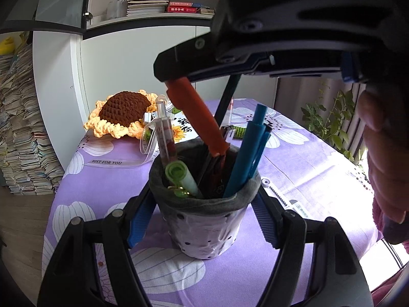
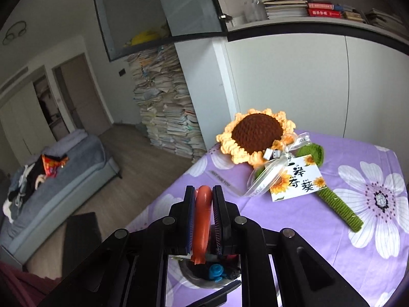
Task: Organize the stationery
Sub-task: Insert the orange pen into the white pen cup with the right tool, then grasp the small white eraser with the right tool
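A grey-rimmed pen holder stands on the purple flowered tablecloth. My left gripper is closed around its sides and holds it. It contains blue pens, a green-capped marker, a clear syringe-shaped pen and dark pens. My right gripper hangs above the holder, shut on the top of an orange-red pen whose lower end is inside the holder. In the right wrist view the orange-red pen sits clamped between the blue pads of the right gripper, with the holder just below.
A crocheted sunflower with ribbon and card lies at the table's far side. A white marker lies right of the holder. White cabinets, a bookshelf and stacked papers stand behind. A plant is at right.
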Available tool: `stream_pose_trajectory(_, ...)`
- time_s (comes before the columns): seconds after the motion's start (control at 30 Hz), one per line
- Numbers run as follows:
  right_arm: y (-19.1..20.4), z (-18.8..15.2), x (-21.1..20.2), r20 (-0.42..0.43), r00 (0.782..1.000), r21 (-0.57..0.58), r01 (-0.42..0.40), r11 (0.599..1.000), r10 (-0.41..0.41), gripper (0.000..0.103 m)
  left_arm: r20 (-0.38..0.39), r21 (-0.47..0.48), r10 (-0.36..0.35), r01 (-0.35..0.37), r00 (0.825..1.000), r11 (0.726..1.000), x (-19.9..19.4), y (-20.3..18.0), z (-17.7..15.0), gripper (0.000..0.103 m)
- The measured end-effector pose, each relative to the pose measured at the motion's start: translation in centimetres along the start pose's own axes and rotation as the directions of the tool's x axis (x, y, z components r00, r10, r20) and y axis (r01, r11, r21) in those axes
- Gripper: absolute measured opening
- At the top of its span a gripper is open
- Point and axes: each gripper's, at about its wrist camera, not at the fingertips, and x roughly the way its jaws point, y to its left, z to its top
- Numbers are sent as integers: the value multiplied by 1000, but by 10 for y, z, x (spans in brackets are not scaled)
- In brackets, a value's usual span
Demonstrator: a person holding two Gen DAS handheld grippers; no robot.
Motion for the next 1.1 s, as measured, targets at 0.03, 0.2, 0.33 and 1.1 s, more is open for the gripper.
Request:
stream_pose_trajectory(0.03, 0, -1, 1, 5, 1000, -9, 6, 1000, -6, 15, 1, -1, -2, 2, 1000, 1000, 0, 0, 0, 72)
stream_pose_trajectory(0.2, -2, -5, -4, 23, 1000, -21, -3, 1000, 3, 15, 1, -8, -10, 10, 1000, 1000, 0, 1, 0, 72)
stream_pose_trajectory(0.33, -3, -9, -9, 25, 1000, -24, -7, 1000, 7, 15, 0, -3, -5, 5, 1000, 1000, 1, 0, 0, 72)
stream_pose_trajectory(1.1, -89, -82, -24, -459, 863, 161, 316, 935, -213, 22, 1, -5, -5, 5, 1000, 1000, 1, 2, -1, 72)
